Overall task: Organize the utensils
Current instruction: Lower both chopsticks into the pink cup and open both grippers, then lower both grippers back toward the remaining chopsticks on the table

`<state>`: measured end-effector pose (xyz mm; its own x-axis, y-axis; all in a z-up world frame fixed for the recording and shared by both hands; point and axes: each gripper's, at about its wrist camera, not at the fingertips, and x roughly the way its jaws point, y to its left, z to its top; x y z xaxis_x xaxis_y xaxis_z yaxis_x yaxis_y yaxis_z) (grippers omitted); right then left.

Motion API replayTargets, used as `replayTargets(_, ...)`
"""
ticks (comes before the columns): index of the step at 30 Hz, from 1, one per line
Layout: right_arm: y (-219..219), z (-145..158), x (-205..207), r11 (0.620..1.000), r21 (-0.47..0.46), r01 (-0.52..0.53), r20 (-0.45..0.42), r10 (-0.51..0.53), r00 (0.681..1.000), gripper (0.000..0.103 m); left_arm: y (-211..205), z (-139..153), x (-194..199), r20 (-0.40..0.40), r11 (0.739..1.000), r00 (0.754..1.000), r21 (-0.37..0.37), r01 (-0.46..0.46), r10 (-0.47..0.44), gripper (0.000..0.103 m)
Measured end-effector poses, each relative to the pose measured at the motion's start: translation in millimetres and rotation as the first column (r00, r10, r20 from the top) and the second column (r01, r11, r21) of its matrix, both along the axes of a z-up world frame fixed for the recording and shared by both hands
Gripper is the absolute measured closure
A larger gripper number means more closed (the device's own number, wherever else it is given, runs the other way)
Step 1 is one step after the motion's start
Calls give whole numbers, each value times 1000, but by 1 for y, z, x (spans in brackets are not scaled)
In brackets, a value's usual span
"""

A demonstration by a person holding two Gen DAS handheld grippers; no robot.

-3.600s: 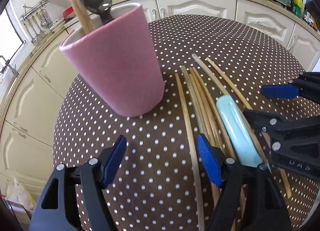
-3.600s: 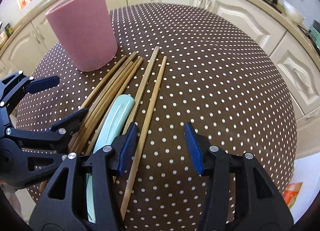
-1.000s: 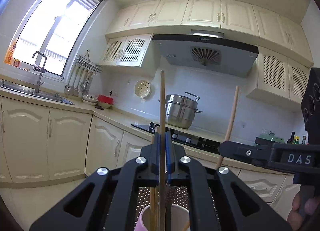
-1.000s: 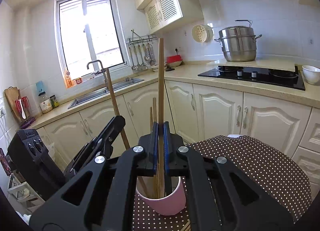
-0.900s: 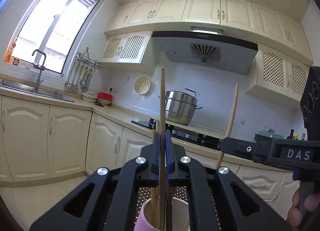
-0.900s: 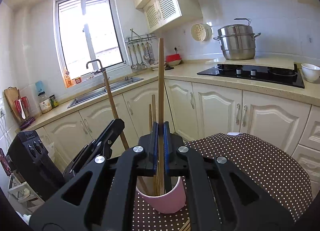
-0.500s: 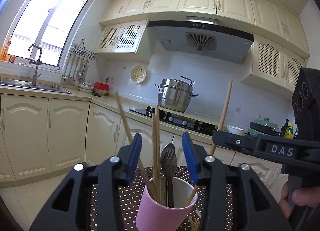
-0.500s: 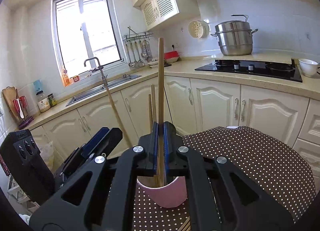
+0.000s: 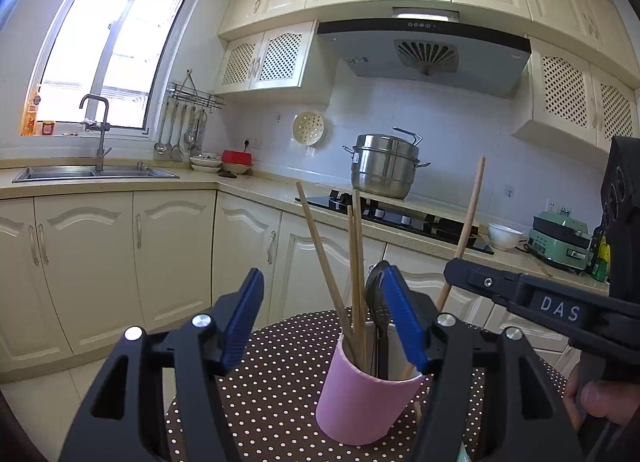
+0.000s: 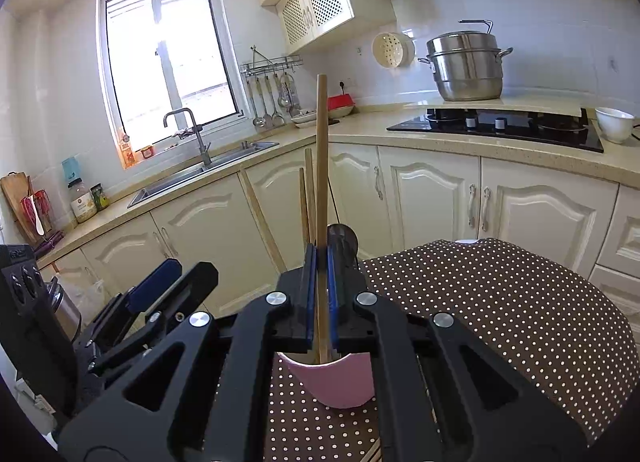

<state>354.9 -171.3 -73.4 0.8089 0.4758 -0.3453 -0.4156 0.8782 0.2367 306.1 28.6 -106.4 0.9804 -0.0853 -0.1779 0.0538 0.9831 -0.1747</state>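
A pink cup [image 9: 366, 402] stands on the dotted table, with several wooden chopsticks [image 9: 354, 262] and a black spoon [image 9: 376, 294] in it. My left gripper [image 9: 323, 302] hovers just in front of the cup. Its jaws are opening and the pads touch nothing; one chopstick [image 9: 320, 254] leans free between them. My right gripper [image 10: 320, 282] is shut on an upright chopstick [image 10: 321, 162] whose lower end dips inside the pink cup [image 10: 340, 382]. The right gripper [image 9: 456, 268] shows at right with that chopstick [image 9: 470, 210]. The left gripper [image 10: 176, 282] appears at lower left.
The round table with its brown dotted cloth [image 10: 500, 322] stands before cream cabinets [image 9: 160, 254]. On the counter are a sink with a tap [image 9: 96, 170], a black hob [image 10: 500, 124] with a steel pot [image 10: 466, 66], and a white bowl [image 10: 614, 124]. A person's thumb [image 9: 600, 398] shows at right.
My left gripper has opened and let go of its chopstick, which now leans in the cup. The right gripper has sunk slightly, its chopstick still clamped.
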Motion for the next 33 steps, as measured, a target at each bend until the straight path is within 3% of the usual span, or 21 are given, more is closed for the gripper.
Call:
replayTargets(15,3,-25,5,999,-36,7,-68,-9,998,97,-2,-3,-1,-54,999,999,36,-5,7,38)
replayTargets(26,-2,-24,-1,999,-21,25,-86,-27,996,95,0,3,-9,-68,999,997,48,-16,19,38)
replayTargets(28,-3,-23,-5,999,-18,27,-85,-28,996,92,-1,6,-12,-67,999,998,50,-15,19,38)
replayTargets(33,-7,-18,-18,999,-5,35,-70,-36,997,58,-5,13,-21,-54,998,998,61,-16,19,37)
